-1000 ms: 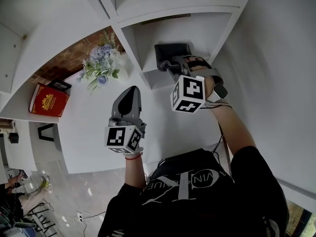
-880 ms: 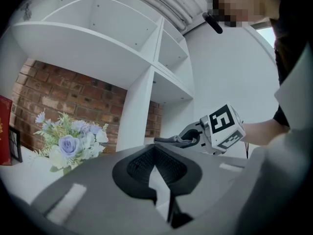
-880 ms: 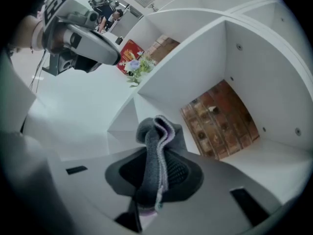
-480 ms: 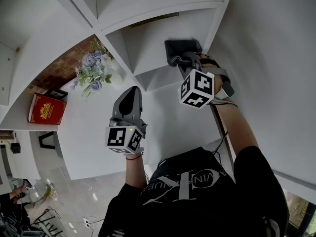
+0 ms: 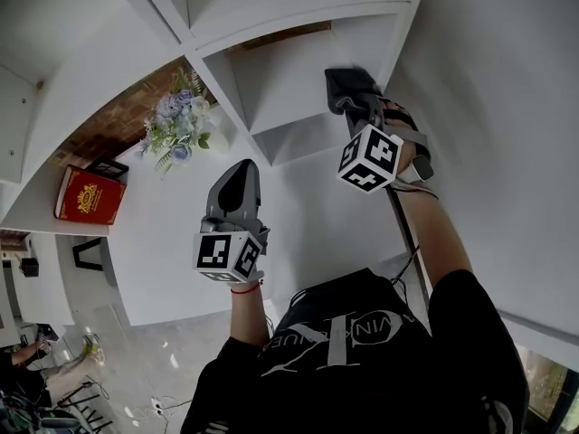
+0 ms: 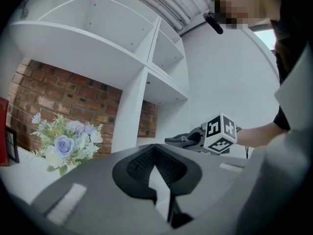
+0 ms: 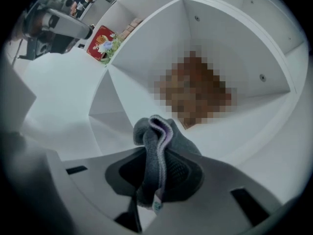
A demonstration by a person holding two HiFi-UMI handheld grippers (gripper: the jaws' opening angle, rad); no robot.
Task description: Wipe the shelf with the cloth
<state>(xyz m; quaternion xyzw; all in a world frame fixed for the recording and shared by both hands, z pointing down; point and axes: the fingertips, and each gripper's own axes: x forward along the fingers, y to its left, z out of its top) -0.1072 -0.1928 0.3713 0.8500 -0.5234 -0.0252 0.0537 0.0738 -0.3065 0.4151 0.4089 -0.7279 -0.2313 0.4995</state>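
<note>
A dark grey cloth [image 5: 346, 87] lies bunched against the white shelf [image 5: 289, 80], in the right-hand compartment close to its right wall. My right gripper [image 5: 359, 108] is shut on the cloth, which shows with a pale purple edge [image 7: 156, 148] clamped between the jaws of the right gripper [image 7: 155, 166]. My left gripper [image 5: 239, 172] hangs lower, in front of the shelf's white side panel. It is shut with nothing in it, and its jaws meet at the tips in the left gripper view [image 6: 155, 148]. That view also shows the cloth [image 6: 180, 141] held out to the right.
A bouquet of pale blue and white flowers [image 5: 176, 125] stands in the left compartment against a brick back wall [image 5: 118, 107]. A red book [image 5: 89, 194] and a small dark frame [image 5: 107, 167] sit further left. A white wall [image 5: 488, 107] runs close along the right.
My right gripper has slid the cloth to the right along the shelf, toward the compartment's right wall. The left gripper has stayed where it was.
</note>
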